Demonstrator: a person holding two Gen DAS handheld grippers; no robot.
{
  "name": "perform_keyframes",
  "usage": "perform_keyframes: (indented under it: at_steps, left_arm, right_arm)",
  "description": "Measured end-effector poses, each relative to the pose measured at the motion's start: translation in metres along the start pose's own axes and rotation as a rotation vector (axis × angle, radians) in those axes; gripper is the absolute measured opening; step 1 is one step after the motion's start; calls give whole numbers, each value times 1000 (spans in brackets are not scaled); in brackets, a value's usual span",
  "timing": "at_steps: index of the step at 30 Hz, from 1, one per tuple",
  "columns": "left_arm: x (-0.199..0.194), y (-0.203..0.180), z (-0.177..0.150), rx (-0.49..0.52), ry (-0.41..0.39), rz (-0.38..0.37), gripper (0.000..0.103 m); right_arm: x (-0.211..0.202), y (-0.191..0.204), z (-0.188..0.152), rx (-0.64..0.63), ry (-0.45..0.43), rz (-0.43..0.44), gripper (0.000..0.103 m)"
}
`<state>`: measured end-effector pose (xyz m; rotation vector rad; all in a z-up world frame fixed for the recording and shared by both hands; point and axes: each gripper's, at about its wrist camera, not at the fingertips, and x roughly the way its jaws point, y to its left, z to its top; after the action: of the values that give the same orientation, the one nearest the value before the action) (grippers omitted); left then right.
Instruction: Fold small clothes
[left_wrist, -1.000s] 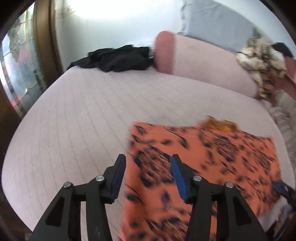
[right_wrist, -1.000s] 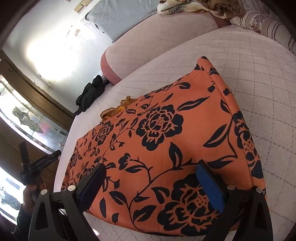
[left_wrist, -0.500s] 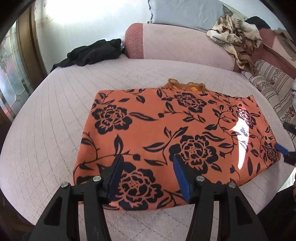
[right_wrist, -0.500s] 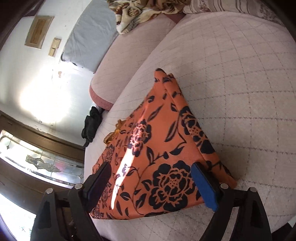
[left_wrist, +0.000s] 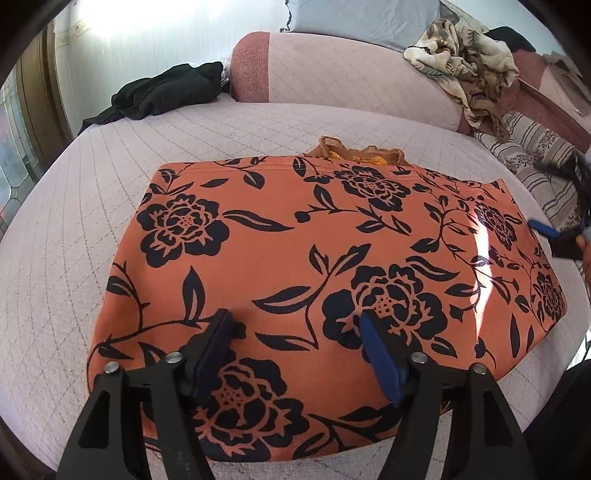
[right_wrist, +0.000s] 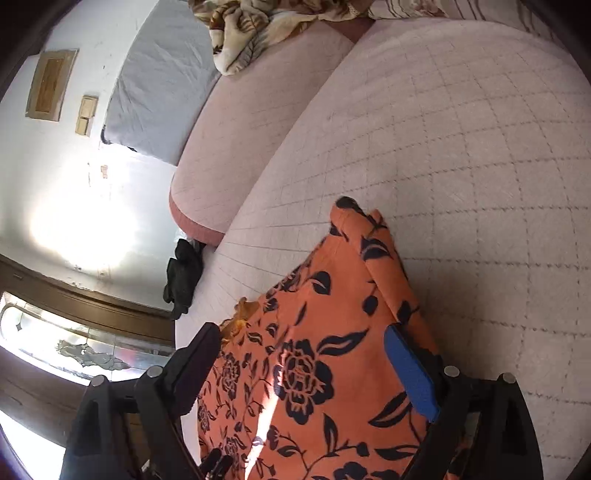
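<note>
Quilted pink bedspread (left_wrist: 74, 229), floral orange garment (left_wrist: 295, 258)

the folded garment (left_wrist: 314, 266) lies flat on the bed (left_wrist: 74, 229). behind it stands the bolster (left_wrist: 343, 74), with dark clothes (left_wrist: 166, 92) at its left and a crumpled blanket (left_wrist: 465, 62) at its right.

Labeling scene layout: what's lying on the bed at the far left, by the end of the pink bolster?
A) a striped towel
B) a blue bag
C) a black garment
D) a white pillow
C: a crumpled black garment lies on the bed beside the end of the pink bolster.
</note>
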<state>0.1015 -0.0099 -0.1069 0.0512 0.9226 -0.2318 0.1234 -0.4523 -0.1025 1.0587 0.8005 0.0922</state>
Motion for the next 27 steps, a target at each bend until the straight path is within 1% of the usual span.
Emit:
perform_keyframes:
  at_steps: [1, 2, 3, 4, 5, 6, 7, 8, 9, 10, 11, 12, 13, 14, 15, 16, 17, 18, 19, 20, 23, 25, 26, 27]
  left_arm:
    - [0, -2, -1, 9, -5, -2, 78]
    - [1, -2, -2, 19, -8, -3, 79]
    - [1, -3, -2, 28, -9, -3, 80]
    - [1, -3, -1, 30, -9, -8, 80]
    - [0, -1, -1, 26, -11, -19, 80]
    - [0, 1, -1, 22, -10, -28, 80]
    - [-1, 2, -2, 20, -14, -38, 80]
    - [-2, 4, -2, 20, -18, -44, 80]
    - [-1, 5, -3, 20, -21, -46, 80]
    - [-1, 5, -3, 19, -26, -46, 80]
    - [-1, 4, -4, 19, -29, -44, 80]
    - [-1, 3, -4, 20, -31, -42, 81]
    - [-2, 3, -5, 21, -30, -40, 81]
    - [-2, 3, -5, 20, -30, -40, 81]
    - [-4, 4, -5, 16, -29, -46, 81]
    - [-6, 6, -6, 9, -26, -46, 81]
    - [-9, 8, -6, 1, -25, -39, 81]
    - [-14, 11, -6, -10, -34, -30, 81]
    - [-19, 15, -6, -29, -51, -25, 81]
    - [-23, 19, -5, -48, -62, -22, 81]
    - [-35, 30, -3, -100, -89, -18, 81]
    - [-35, 38, -4, -128, -78, 0, 81]
    - [-33, 42, -5, -137, -59, 10, 81]
    - [-29, 46, -6, -149, -37, 18, 81]
  right_arm:
    - [6, 6, 1, -3, 37, 53, 92]
    - [17, 13, 0, -23, 89, 94, 92]
    - [27, 17, 0, -62, 113, 73, 92]
    - [37, 17, 3, -109, 120, 3, 92]
    - [48, 5, 10, -102, 119, -73, 92]
    - [50, -10, 16, -24, 88, -44, 90]
    - [43, -17, 22, 40, 30, -30, 90]
    - [35, -15, 25, 69, -18, -51, 90]
    - [30, -9, 25, 60, -40, -78, 92]
    - [27, 0, 21, 37, -43, -83, 93]
    - [29, 12, 13, -1, -1, -33, 93]
    - [34, 23, 3, -42, 48, -4, 93]
    - [37, 31, -6, -97, 76, -16, 93]
    - [42, 34, -11, -162, 82, -69, 93]
    - [47, 26, -10, -189, 76, -151, 92]
    - [47, 12, -8, -129, 51, -166, 87]
    - [37, 2, -6, -38, -2, -137, 86]
    - [26, 5, -10, 1, -40, -144, 88]
    - [20, 18, -17, -36, -45, -166, 89]
    - [16, 30, -26, -87, -33, -163, 89]
    - [9, 61, -71, -220, 54, -119, 89]
    - [10, 61, -93, -278, 82, -149, 90]
    - [11, 50, -98, -272, 93, -184, 90]
    - [16, 34, -100, -240, 105, -216, 90]
